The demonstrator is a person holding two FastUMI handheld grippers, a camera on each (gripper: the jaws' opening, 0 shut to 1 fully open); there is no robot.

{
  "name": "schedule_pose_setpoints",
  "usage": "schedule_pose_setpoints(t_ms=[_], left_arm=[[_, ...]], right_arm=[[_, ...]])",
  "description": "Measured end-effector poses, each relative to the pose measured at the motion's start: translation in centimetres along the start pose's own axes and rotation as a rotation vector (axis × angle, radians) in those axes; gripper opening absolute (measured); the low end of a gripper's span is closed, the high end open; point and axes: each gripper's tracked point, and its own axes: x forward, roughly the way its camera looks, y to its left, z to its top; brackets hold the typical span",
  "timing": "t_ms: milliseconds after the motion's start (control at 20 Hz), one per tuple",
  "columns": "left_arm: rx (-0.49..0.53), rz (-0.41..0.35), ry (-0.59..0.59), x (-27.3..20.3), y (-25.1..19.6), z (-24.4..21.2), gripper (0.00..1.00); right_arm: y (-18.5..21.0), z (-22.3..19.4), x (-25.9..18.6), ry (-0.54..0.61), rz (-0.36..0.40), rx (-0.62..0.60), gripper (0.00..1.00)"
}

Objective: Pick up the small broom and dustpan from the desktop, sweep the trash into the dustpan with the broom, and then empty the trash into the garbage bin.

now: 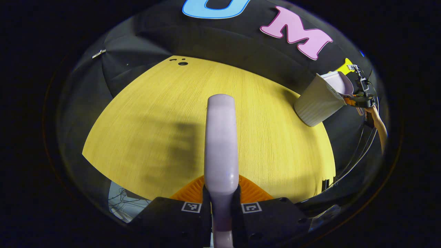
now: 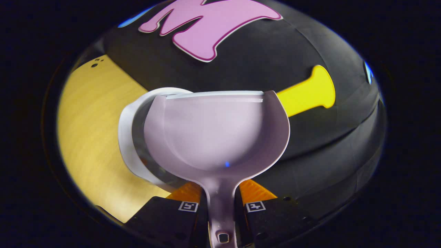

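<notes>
My left gripper is shut on the lilac small broom, whose long body points away from me above the yellow wooden table. At the table's far right stands the white ribbed garbage bin. The lilac dustpan is tipped over its mouth, held by my right gripper and a hand. In the right gripper view my right gripper is shut on the handle of the dustpan. Its scoop looks bare inside and hangs over the bin's white rim.
The table has small round holes near its far corner. The broom casts a shadow on the wood to the left. Black cloth walls close in behind the table and bin. Cables hang past the table's right edge.
</notes>
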Motion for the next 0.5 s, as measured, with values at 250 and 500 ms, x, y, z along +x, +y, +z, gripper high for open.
schedule_pose_setpoints(t_ms=[250, 500], left_arm=[[-0.019, -0.024, -0.030, -1.3, -0.4, -0.4, 0.28], [-0.017, -0.035, -0.069, -3.0, 0.0, -0.2, 0.28]], right_arm=[[-0.3, 1.5, -0.6, -0.036, -0.014, 0.132, 0.31], [-0.8, 3.5, -2.5, -0.093, 0.018, 0.204, 0.35]])
